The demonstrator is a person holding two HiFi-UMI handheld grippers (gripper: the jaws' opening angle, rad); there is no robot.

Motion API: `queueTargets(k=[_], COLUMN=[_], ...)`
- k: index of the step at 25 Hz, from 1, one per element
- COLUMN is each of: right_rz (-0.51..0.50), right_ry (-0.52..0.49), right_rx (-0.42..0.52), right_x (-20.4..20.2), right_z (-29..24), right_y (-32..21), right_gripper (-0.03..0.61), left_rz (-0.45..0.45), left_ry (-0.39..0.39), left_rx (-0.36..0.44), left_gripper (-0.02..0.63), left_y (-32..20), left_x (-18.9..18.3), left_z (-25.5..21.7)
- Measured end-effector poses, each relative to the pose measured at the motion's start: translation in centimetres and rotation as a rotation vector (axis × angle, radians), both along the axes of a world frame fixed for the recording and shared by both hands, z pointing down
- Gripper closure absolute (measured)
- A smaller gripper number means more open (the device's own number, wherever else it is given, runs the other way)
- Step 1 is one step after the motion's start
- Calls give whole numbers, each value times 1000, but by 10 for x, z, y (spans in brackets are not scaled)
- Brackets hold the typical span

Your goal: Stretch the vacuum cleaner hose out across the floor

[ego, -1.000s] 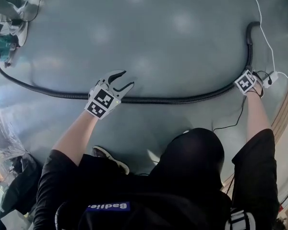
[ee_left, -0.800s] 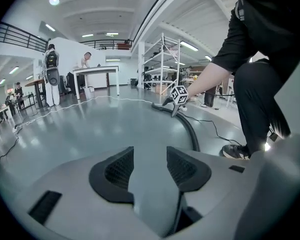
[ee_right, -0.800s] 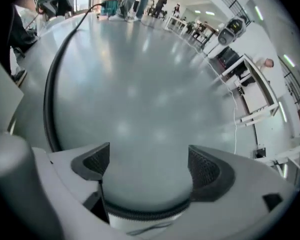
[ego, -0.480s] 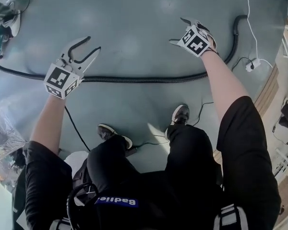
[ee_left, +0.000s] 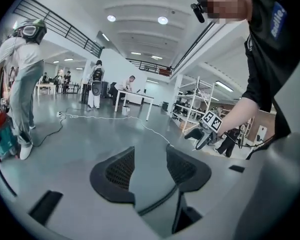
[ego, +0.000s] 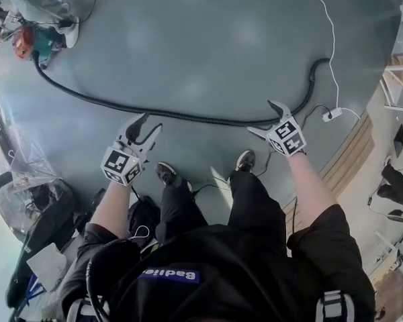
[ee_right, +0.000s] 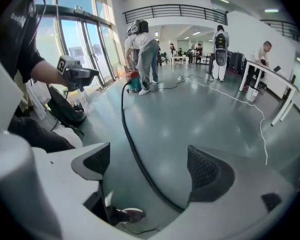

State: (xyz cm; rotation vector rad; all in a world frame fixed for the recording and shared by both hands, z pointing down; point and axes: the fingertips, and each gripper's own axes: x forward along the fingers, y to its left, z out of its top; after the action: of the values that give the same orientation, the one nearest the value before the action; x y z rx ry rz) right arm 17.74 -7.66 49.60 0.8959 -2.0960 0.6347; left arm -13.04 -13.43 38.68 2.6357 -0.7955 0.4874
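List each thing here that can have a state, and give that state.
vacuum hose: lying on the floor in a long curve, right end hooked, held by neither gripper.
left gripper: jaws apart, empty, raised off the floor.
right gripper: jaws apart, empty, raised off the floor.
vacuum cleaner: standing at the hose's left end.
white cable: lying loose on the floor, running to a white socket block.
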Motion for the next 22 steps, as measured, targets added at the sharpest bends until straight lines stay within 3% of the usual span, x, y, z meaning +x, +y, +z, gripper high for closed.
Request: queueTargets(k=[5, 8, 11, 16, 19, 22], right_rz=[51, 48, 102, 315, 299, 231], right_ry=[-289, -471, -605, -736, -786, -817], right_rx=[-25, 23, 73, 134, 167, 204], right_x=[-8, -31, -50, -94, -134, -165], right_z=[-146, -242, -305, -343, -369, -405], right_y=[78, 101, 129, 176, 198, 217], right_gripper=[95, 112, 135, 280, 389, 475], left_rz=[-87, -82, -40, 107, 161, 188], left_ry=[1, 61, 135, 166, 162, 206], left_rx=[-71, -28, 18, 54, 54, 48], left_gripper=[405, 405, 405, 411, 443, 472], left_y=[109, 143, 167, 200, 219, 242], left_x=[65, 90, 94, 62, 40, 36], left_z=[-132, -206, -253, -274, -281, -297])
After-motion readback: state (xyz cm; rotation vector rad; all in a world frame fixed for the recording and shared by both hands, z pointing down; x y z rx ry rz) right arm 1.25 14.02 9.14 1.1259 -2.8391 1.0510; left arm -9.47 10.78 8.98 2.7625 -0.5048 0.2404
